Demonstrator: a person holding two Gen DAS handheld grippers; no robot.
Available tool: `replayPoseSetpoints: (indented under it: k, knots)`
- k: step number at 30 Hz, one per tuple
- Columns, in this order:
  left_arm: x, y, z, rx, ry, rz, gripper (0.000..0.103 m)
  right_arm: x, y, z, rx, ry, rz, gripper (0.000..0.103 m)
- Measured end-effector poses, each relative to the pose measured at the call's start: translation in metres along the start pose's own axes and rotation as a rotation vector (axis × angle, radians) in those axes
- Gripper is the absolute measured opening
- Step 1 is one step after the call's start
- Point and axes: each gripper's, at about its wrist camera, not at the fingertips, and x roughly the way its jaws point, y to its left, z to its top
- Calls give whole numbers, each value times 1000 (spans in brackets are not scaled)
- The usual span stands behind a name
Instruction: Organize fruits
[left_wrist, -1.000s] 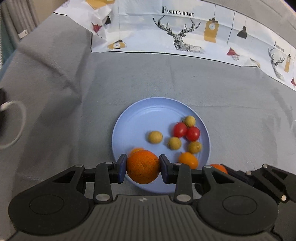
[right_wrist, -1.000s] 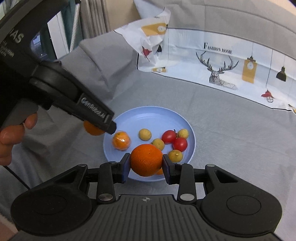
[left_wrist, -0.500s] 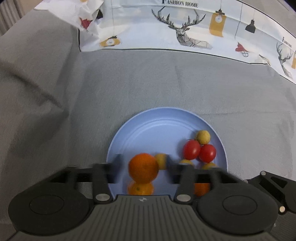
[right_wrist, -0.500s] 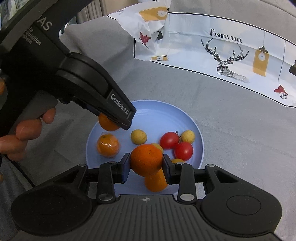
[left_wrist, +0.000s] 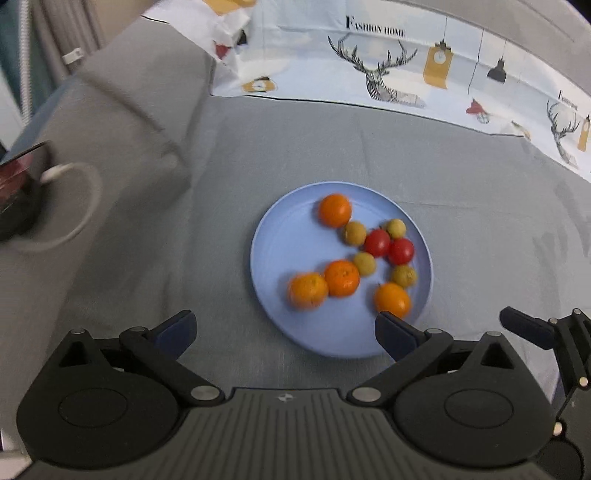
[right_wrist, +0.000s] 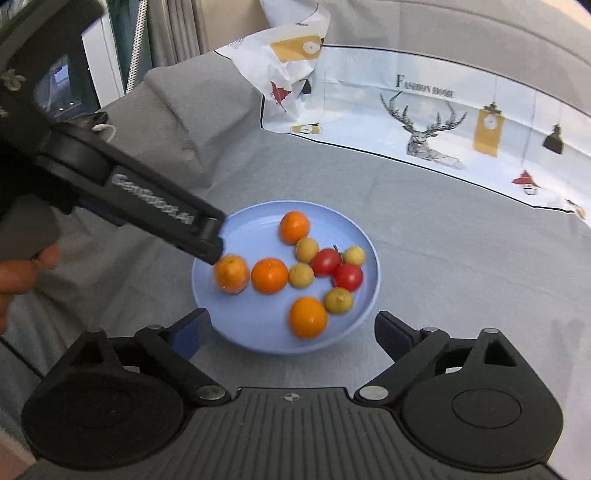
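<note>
A light blue plate (left_wrist: 288, 236) (right_wrist: 258, 321) lies on the grey cloth. On it lie several oranges, one at the far side (left_wrist: 334, 209) (right_wrist: 294, 227) and one at the near rim (left_wrist: 392, 300) (right_wrist: 308, 317). Two red tomatoes (left_wrist: 377, 242) (right_wrist: 325, 262) and several small yellow fruits (left_wrist: 355, 232) (right_wrist: 307, 250) lie there too. My left gripper (left_wrist: 284, 328) hangs above the plate's near edge, jaws opening wide, nothing between them. My right gripper (right_wrist: 291, 330) does the same at the near rim. One left finger (right_wrist: 201, 236) reaches over the plate's left side.
A white printed cloth (left_wrist: 388, 66) with deer and lamps lies across the back. At the left edge sit a dark object (left_wrist: 18, 192) and a white cable loop (left_wrist: 70, 206). A hand (right_wrist: 22, 269) grips the left tool. Grey cloth surrounds the plate.
Both grippers were shut on an orange; both have opened and the two oranges now lie on the plate. The left gripper dipped toward the plate and drew back.
</note>
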Motion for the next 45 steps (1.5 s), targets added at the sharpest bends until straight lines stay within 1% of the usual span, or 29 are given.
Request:
replayPoseSetpoints:
  k: [5, 9, 14, 19, 27, 45]
  knots:
    - [-41, 0, -32, -10, -44, 2, 103, -40, 3, -16, 53, -48, -63, 100]
    - [-67, -4, -53, -17, -78, 16, 103, -67, 7, -26, 61, -103, -100, 100]
    - [-87, -5, -74, -31, -108, 13, 103, -97, 12, -34, 72, -179, -134, 102]
    - [-98, -9, -86, -24, -140, 20, 103, -114, 18, -44, 51, -209, -150, 102]
    - [-109, -12, -91, -10, -172, 40, 103, -128, 22, -47, 39, -239, -168, 102]
    - [-105, -11, -89, -19, -158, 50, 103, -131, 25, -48, 21, -243, -177, 102]
